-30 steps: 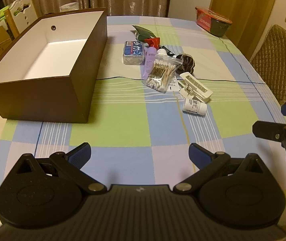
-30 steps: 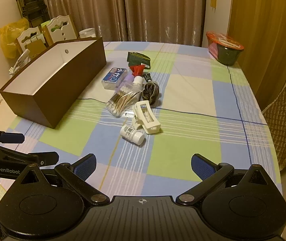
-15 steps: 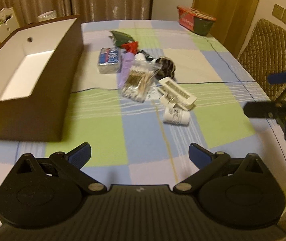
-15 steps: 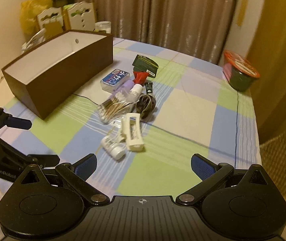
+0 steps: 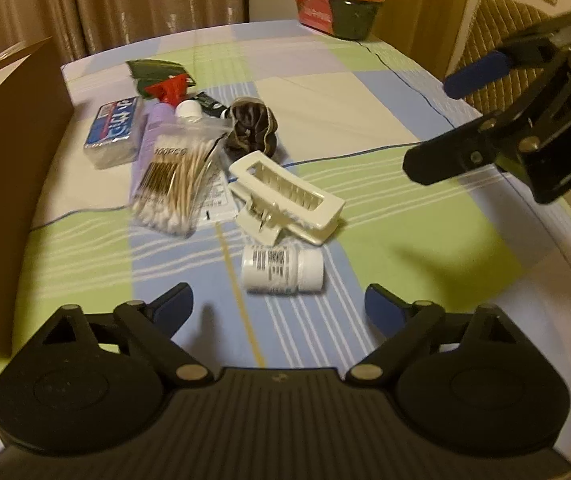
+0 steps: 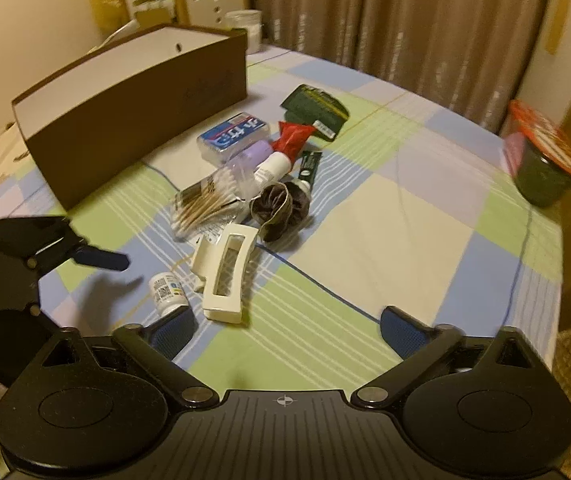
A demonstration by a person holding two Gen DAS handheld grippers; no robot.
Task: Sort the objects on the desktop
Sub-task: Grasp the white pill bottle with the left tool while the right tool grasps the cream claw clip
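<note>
While both claws hang over the checked blue-and-green tablecloth (image 5: 365, 92), you hold nothing yet: the left gripper (image 5: 279, 308) and the right gripper (image 6: 287, 330) each have their jaws closing from wide, with only cloth between the pads. Nearest the left gripper lies the small white plastic pill bottle (image 5: 281, 270), on its side, barcode label up, cap to the right, just beside the cream plastic hair claw clip (image 5: 285, 198). To take the bottle cleanly, you would likely do best to lower straight over its barrel and square the pads across it, since a round bottle may roll. Farther off sit a clear bag of cotton swabs (image 5: 177, 184), a dark fabric scrunchie (image 5: 250, 128) and a blue-labelled tissue pack (image 5: 115, 132), clustered and touching. The brown open-topped box with white lining (image 6: 125, 96) waits at far left, apart from the pile.
</note>
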